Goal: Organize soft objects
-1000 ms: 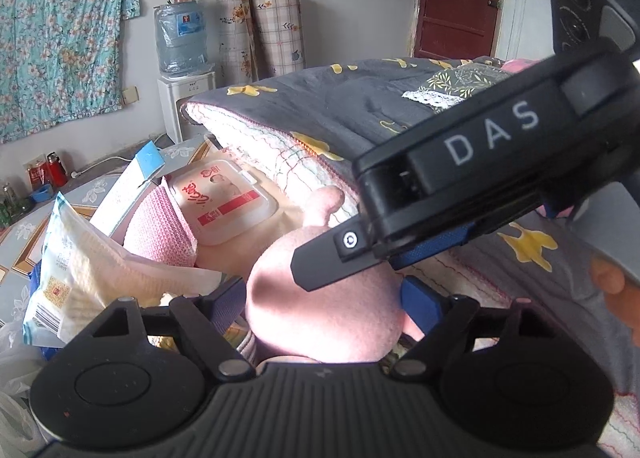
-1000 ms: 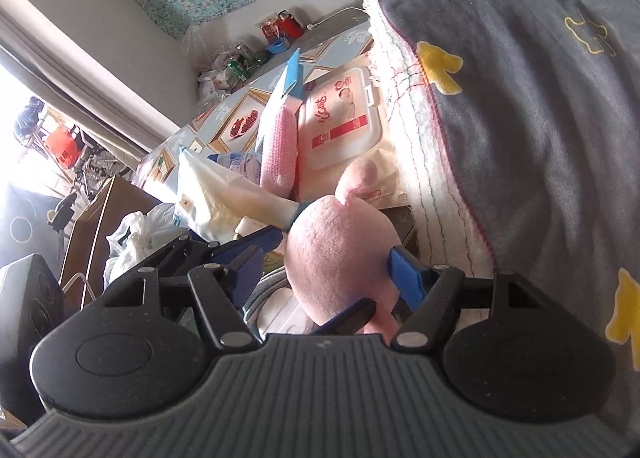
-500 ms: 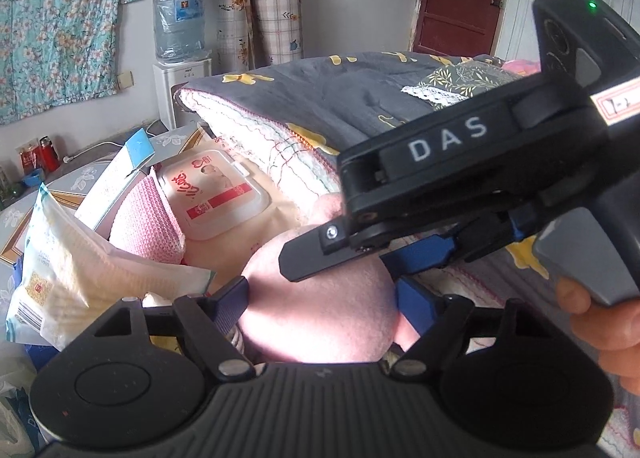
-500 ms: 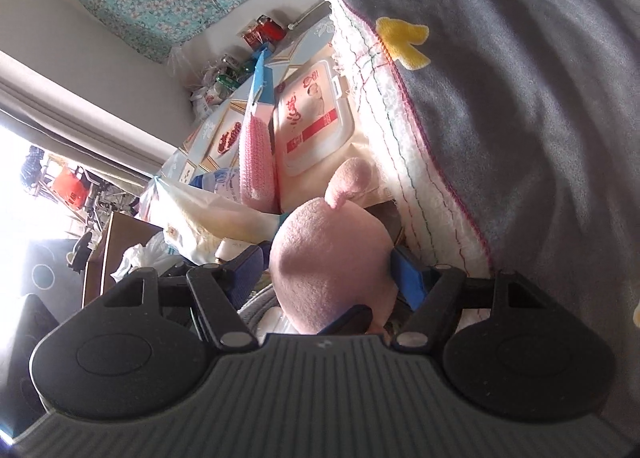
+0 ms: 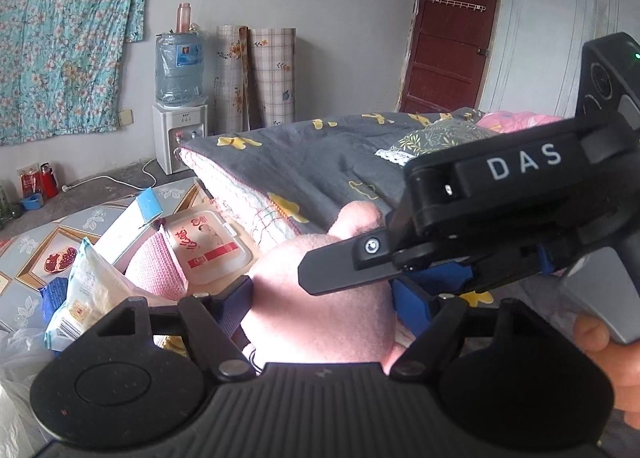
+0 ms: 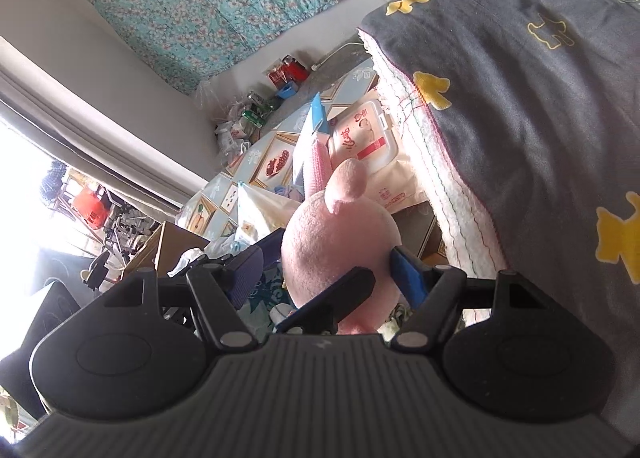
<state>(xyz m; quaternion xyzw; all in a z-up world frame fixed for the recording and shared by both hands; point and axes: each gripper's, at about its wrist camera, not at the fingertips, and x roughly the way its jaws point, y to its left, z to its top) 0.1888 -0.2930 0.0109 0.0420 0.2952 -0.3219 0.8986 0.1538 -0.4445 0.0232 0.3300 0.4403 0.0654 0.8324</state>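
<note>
A pink plush toy (image 5: 320, 298) is seen low in the centre of the left wrist view, pinched between the blue pads of the left claw (image 5: 320, 294), whose jaws have just been closing a little further onto its soft body. The right claw (image 5: 404, 278) reaches in from the right of that frame, held by a person's hand (image 5: 612, 362) at the lower right edge, with one black finger lying across the toy's top. In the right wrist view the same toy (image 6: 340, 238) sits at mid-frame between the right claw's (image 6: 332, 270) pads, its rounded ear pointing toward the upper part of the picture; the pads appear to be pressed against its sides, so the toy is judged to be gripped by both claws at once. Behind it, toward the left of both frames, a cluttered heap is shown: a wet-wipes pack (image 5: 208, 248), a pink knitted cloth (image 5: 158, 270) and a pale plastic packet (image 5: 86, 298). A bed under a grey quilt (image 5: 320, 165) with yellow shapes fills the right. The step in hand is judged to be lifting the toy clear of the heap. Next, a tidy resting place would have to be chosen, perhaps the bed, and one claw released without the toy slipping.
</note>
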